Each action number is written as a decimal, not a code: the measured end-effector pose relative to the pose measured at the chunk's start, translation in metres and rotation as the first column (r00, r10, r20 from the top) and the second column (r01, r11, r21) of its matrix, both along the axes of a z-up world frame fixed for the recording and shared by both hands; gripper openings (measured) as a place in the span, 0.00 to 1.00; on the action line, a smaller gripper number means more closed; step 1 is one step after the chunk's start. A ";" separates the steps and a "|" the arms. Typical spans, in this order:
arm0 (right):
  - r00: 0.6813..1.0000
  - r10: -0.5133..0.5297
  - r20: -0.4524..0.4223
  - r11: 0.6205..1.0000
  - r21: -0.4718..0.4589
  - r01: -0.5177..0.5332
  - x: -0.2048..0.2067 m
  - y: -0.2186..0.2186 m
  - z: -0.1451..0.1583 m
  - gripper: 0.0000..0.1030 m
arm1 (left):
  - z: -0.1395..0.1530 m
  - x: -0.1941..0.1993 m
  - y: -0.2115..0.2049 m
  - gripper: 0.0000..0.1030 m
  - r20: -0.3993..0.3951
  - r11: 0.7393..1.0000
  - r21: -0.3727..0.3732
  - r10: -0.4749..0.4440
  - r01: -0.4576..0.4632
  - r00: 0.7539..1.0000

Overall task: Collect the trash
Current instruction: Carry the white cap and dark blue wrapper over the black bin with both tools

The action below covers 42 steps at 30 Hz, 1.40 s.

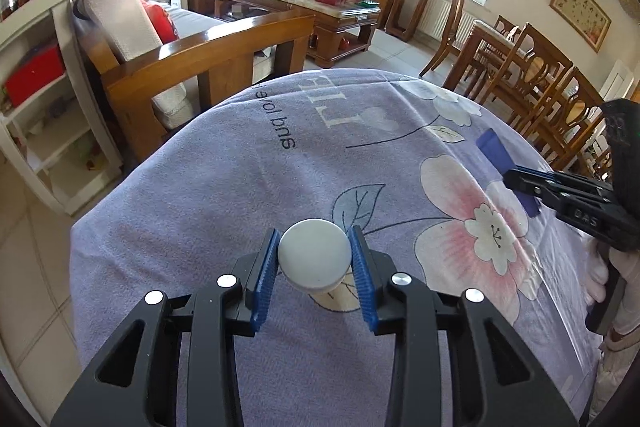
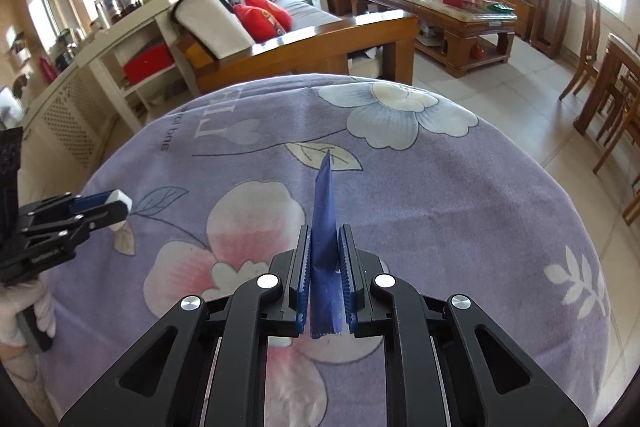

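A round white cap-like piece of trash point(image 1: 315, 254) sits between the blue pads of my left gripper point(image 1: 315, 259), which is shut on it just above the purple flowered cloth point(image 1: 240, 187). The right wrist view shows that same white piece point(image 2: 120, 206) at the left gripper's tip point(image 2: 105, 207). My right gripper point(image 2: 325, 259) is shut on a flat blue wrapper point(image 2: 324, 211) that stands up on edge between its pads. In the left wrist view the blue wrapper point(image 1: 496, 151) sticks out of the right gripper point(image 1: 520, 181) at the right edge.
The cloth-covered table point(image 2: 440, 207) fills the foreground. Beyond its far edge stand a wooden sofa point(image 1: 208, 55), a white shelf unit point(image 1: 44, 107) on the left, a cluttered coffee table point(image 1: 304, 3) and dining chairs point(image 1: 532, 79) on the right. A gloved hand point(image 2: 24, 311) holds the left gripper.
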State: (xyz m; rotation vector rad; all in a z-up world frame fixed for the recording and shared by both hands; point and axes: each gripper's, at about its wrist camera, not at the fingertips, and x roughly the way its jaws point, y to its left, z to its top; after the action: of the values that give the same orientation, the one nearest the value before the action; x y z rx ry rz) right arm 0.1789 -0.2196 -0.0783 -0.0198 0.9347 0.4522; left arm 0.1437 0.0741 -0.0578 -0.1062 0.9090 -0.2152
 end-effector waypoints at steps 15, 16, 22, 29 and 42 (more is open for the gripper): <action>0.994 -0.059 0.095 0.987 0.152 0.044 -0.137 -0.056 0.052 0.14 | 0.041 -0.075 -0.072 0.34 0.144 0.988 -0.004 -0.153 0.156 0.978; 0.992 -0.073 0.103 0.986 0.157 0.057 -0.147 -0.064 0.055 0.14 | 0.044 -0.082 -0.084 0.35 0.157 0.984 0.000 -0.175 0.177 0.972; 0.979 -0.155 0.134 0.974 0.185 0.128 -0.201 -0.114 0.066 0.14 | 0.055 -0.114 -0.144 0.35 0.197 0.960 0.027 -0.280 0.280 0.940; 0.952 -0.269 0.145 0.949 0.206 0.237 -0.261 -0.188 0.067 0.14 | 0.062 -0.146 -0.216 0.35 0.225 0.913 0.057 -0.406 0.404 0.886; 0.867 -0.479 0.140 0.865 0.246 0.438 -0.366 -0.314 0.055 0.14 | 0.064 -0.198 -0.351 0.35 0.241 0.788 0.092 -0.611 0.609 0.754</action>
State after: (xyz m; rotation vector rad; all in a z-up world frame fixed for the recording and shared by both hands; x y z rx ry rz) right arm -0.1872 -0.5334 -0.0232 0.3399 0.6621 0.0937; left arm -0.0539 -0.2771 0.0059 0.2347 0.6541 -0.8238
